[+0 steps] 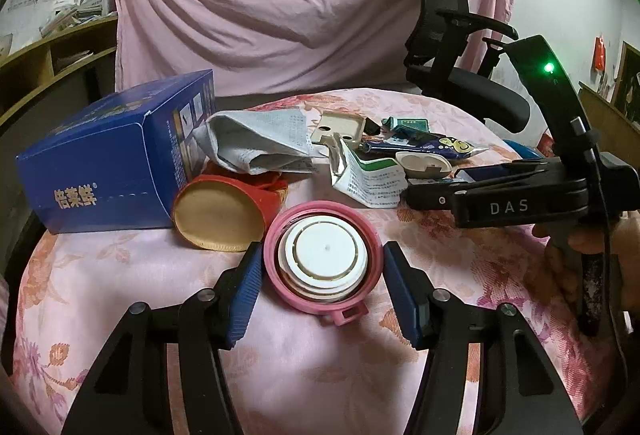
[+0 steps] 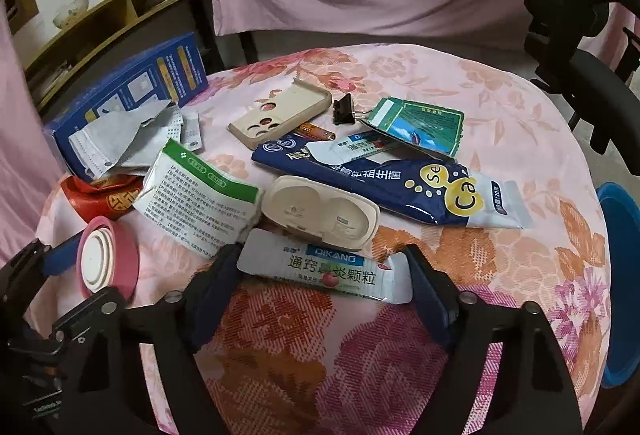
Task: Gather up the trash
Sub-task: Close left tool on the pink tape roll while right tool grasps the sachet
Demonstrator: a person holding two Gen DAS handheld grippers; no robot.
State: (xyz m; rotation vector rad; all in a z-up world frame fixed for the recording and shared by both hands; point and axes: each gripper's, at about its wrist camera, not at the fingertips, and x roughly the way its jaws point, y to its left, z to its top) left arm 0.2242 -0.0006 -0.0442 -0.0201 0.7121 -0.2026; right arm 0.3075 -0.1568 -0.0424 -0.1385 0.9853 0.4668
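A pink collapsible cup with a white centre (image 1: pixel 323 258) lies on the flowered tablecloth (image 1: pixel 288 363); my left gripper (image 1: pixel 322 273) is open, its blue pads on either side of the cup, not closed on it. The cup also shows in the right wrist view (image 2: pixel 107 261). My right gripper (image 2: pixel 320 273) is open around a white DIKANG sachet (image 2: pixel 326 273) lying flat on the cloth. Behind it lie a beige earbud case (image 2: pixel 320 213), a dark blue sachet (image 2: pixel 384 187), a green-white packet (image 2: pixel 200 195) and a beige phone case (image 2: pixel 280 111).
A blue carton (image 1: pixel 104 159), a grey face mask (image 1: pixel 256 143) and a red paper cup (image 1: pixel 224 211) lie at the left. A black binder clip (image 2: pixel 345 110), a battery (image 2: pixel 316 133) and a green packet (image 2: pixel 420 125) lie further back. A blue bin (image 2: pixel 620 275) stands at the right edge. A black office chair (image 1: pixel 460 55) stands behind.
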